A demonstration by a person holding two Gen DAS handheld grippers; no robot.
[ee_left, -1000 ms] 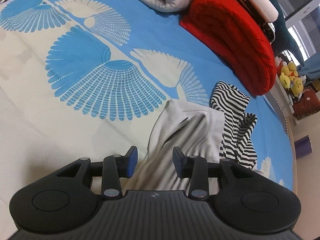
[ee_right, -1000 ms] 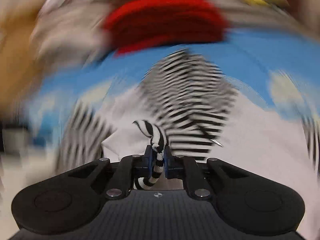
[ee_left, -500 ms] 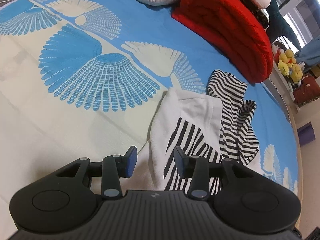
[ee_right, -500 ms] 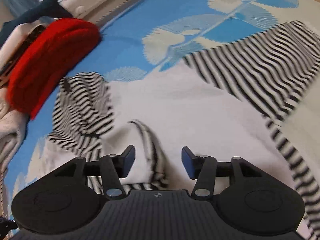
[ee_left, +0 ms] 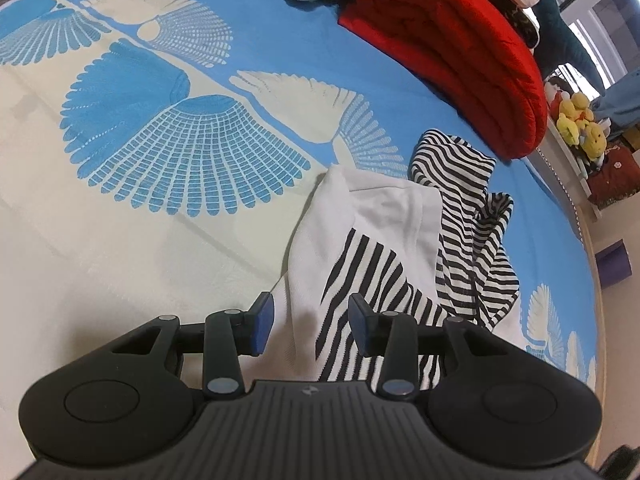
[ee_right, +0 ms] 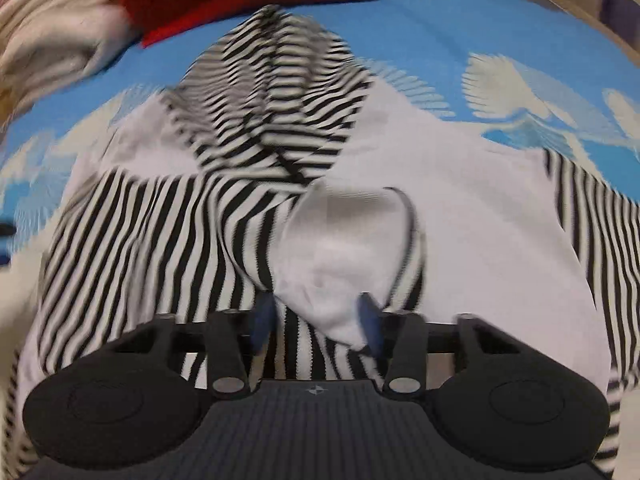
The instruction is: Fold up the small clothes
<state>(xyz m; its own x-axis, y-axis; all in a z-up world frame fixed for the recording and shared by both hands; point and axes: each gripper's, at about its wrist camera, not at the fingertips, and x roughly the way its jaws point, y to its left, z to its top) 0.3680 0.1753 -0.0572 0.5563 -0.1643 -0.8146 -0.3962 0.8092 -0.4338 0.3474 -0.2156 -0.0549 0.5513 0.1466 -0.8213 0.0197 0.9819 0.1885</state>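
One small garment, white knit with black-and-white striped sleeves (ee_left: 384, 240), lies rumpled on the blue and cream fan-print bedspread (ee_left: 180, 152), below the rolled red blanket (ee_left: 452, 48). Handling, judged: light, limp, non-slip, prone to bunching; best taken at a hem or cuff edge. Right gripper (ee_right: 316, 324): jaws have just been closing, a white fold with striped cuff between them, contact blurred. Left gripper (ee_left: 310, 322): jaws part-open, empty, over the garment's near edge.
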